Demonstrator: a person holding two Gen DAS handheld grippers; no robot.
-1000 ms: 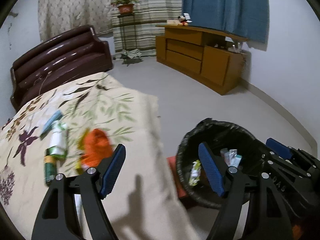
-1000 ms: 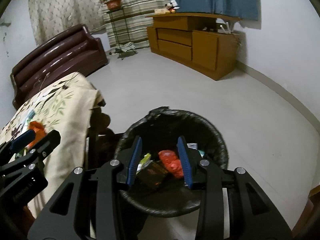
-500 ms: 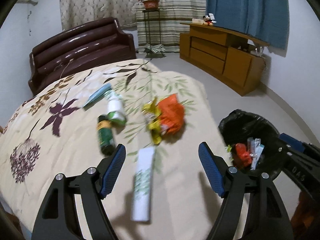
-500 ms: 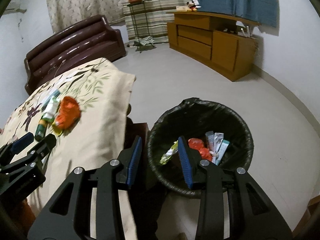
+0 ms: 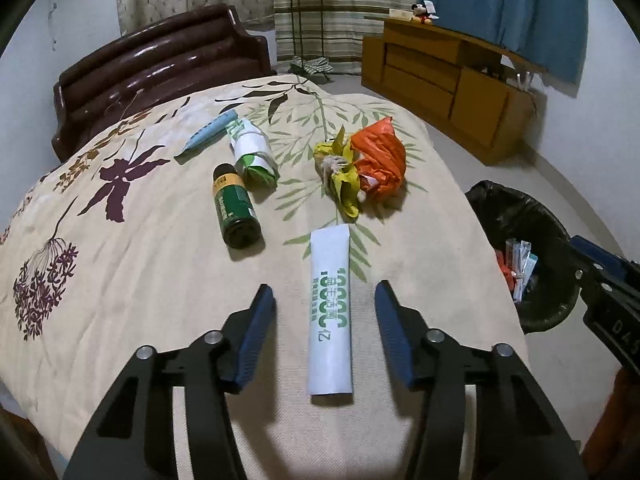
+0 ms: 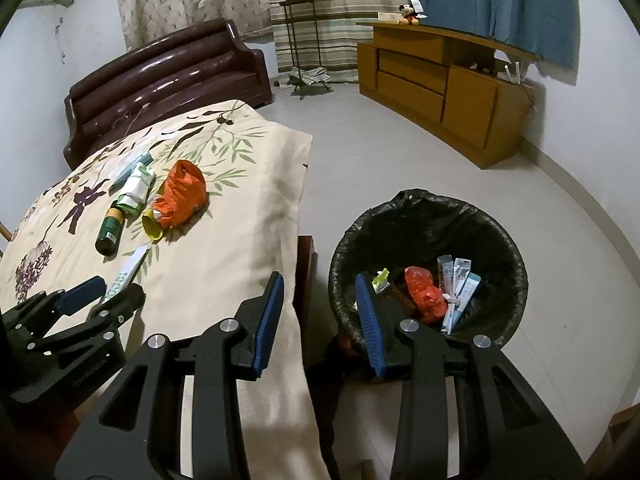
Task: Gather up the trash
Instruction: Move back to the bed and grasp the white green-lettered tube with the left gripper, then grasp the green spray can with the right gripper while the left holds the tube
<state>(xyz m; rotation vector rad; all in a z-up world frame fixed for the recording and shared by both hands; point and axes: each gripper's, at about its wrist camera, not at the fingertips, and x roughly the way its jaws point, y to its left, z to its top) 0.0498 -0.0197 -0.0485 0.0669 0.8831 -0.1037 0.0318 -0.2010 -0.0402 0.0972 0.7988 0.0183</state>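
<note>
Left gripper [image 5: 325, 320] above floral cloth [image 5: 140, 260], jaws closing, white tube [image 5: 330, 312] between pads, not yet pinched. Beyond tube: green spray can [image 5: 236, 212], crushed white-green carton [image 5: 252, 154], pale blue tube [image 5: 210, 132], orange bag [image 5: 380, 164] against yellow wrapper [image 5: 344, 182]. Right of cloth: black-lined bin [image 6: 428, 264], near rim cut off behind right gripper [image 6: 320, 312], jaws partly apart, gripping nothing. Inside bin: red wrapper [image 6: 424, 292], sachets [image 6: 456, 276]; other scraps too dark to name. Table beneath cloth hidden. Lettering on white tube unreadable.
</note>
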